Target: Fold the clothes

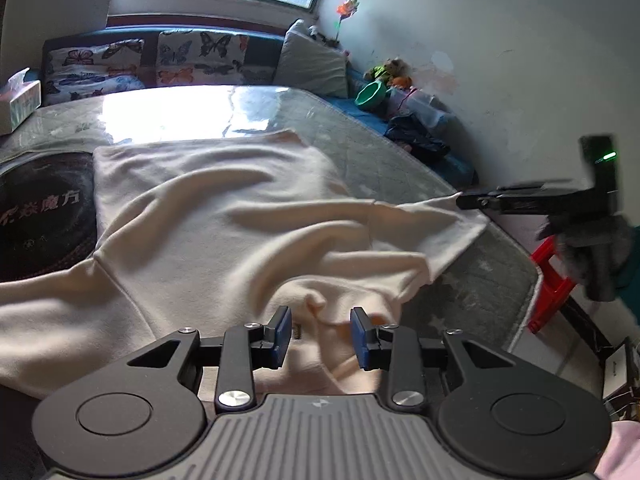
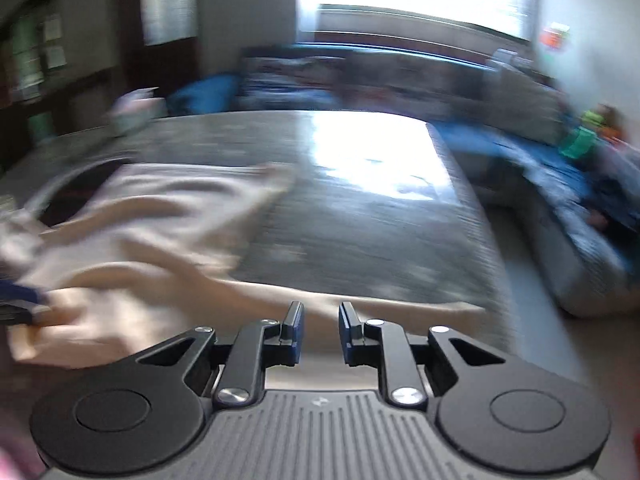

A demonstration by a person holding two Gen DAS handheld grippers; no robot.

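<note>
a cream garment [image 1: 240, 216] lies spread and rumpled across a grey-green patterned mattress [image 1: 400, 168], one sleeve reaching out toward the right edge. beside it on the left sits a dark round item [image 1: 44, 216] with pale chinese characters printed on it (only partly legible, the last two look like 魔方); smaller marks below them are too small to read.

the left gripper [image 1: 320, 336] hovers low over the near bunched part of the garment, its blue pads [image 1: 285, 334] spread apart with a raised fold of cloth between them; whether the pads actually touch the fabric cannot be told.

the right gripper [image 2: 319, 330] shows in its own view with jaws a little apart and nothing pinched between them, the sleeve end [image 2: 400, 306] lying on the mattress just ahead. in the left wrist view its dark tips meet the sleeve's end, though contact is unclear. a green light glows on its body.

the right wrist view is heavily smeared, so the cushions, the toys by the wall and the shelves at left are hard to make out. a tissue box [image 1: 18, 104] is cut off at the frame edge.
</note>
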